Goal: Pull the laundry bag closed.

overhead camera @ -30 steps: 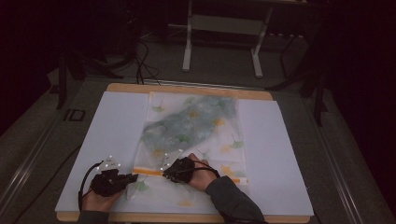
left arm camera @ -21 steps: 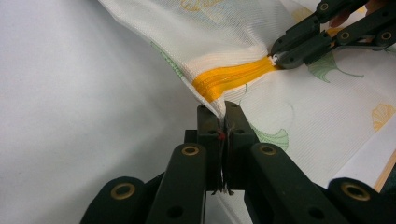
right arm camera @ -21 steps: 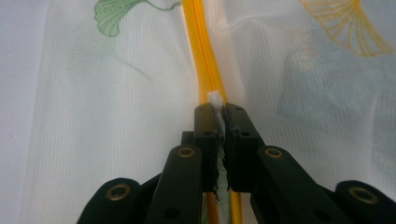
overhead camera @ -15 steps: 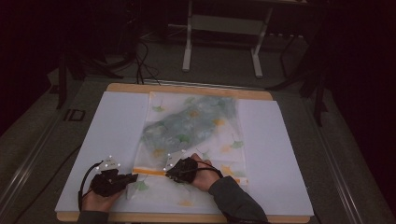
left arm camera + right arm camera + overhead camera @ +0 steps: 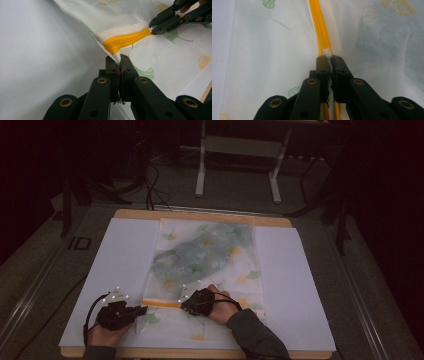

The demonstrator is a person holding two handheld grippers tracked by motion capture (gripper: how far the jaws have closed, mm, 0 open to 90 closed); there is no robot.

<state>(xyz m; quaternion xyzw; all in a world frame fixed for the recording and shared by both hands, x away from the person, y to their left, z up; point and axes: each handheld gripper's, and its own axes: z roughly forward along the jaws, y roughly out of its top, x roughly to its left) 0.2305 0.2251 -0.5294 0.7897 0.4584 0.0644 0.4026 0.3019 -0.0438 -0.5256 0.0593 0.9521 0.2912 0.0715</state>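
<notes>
Right gripper [image 5: 329, 60] fingers clamp the white zipper pull [image 5: 327, 53]; left gripper [image 5: 119, 59] fingers pinch the mesh bag [image 5: 205, 255] corner taut, low in the frame. Zipping appears midway; next, likely a steady pull along the orange zipper [image 5: 126, 41]. Ginkgo-printed bag lies flat mid-surface.

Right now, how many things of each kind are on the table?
Mesh bag: 1
Orange zipper: 1
White zipper pull: 1
Gripper: 2, left gripper and right gripper
White mat: 1
Total: 6
</notes>
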